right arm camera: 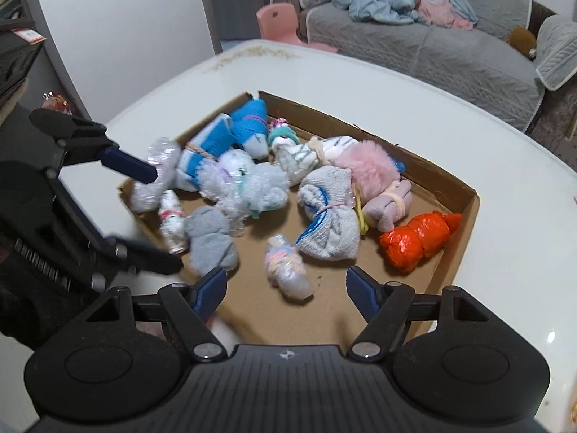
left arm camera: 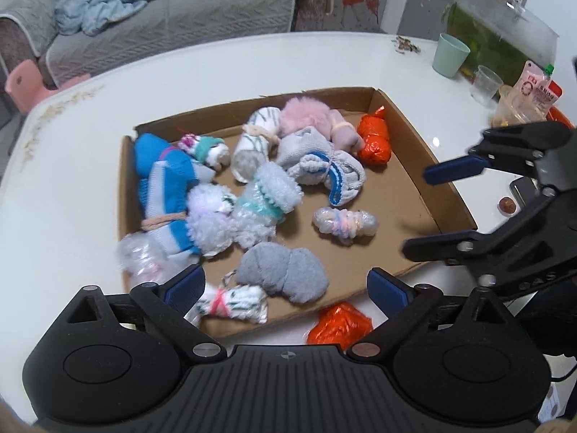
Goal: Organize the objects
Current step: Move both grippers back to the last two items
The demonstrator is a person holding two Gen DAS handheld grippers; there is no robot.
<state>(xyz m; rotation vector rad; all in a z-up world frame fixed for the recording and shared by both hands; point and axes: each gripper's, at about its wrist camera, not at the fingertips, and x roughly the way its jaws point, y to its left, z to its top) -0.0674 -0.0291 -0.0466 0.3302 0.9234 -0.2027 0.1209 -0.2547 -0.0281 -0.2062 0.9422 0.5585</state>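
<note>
A shallow cardboard tray (left arm camera: 425, 180) (right arm camera: 450, 252) on the white table holds several tied bundles: a blue-white sock bundle (left arm camera: 162, 187) (right arm camera: 216, 140), a pink fluffy one (left arm camera: 306, 115) (right arm camera: 368, 169), a grey one (left arm camera: 285, 270) (right arm camera: 212, 238), an orange plastic one (left arm camera: 375, 140) (right arm camera: 418, 238) and a clear wrapped one (left arm camera: 344, 223) (right arm camera: 286, 267). A second orange bundle (left arm camera: 339, 324) lies on the table outside the tray's near edge. My left gripper (left arm camera: 285, 285) (right arm camera: 158, 216) is open over the tray's near edge, with a clear plastic bundle (right arm camera: 158, 169) at its left fingertip. My right gripper (right arm camera: 285, 288) (left arm camera: 418, 209) is open and empty beside the tray.
A green cup (left arm camera: 450, 54), a clear cup (left arm camera: 485, 83), a fish tank (left arm camera: 501, 39) and snack packets (left arm camera: 537, 90) stand at the table's far right. A phone (left arm camera: 523, 189) lies near the right gripper. A grey sofa (right arm camera: 432, 47) and pink chair (right arm camera: 277, 21) stand beyond.
</note>
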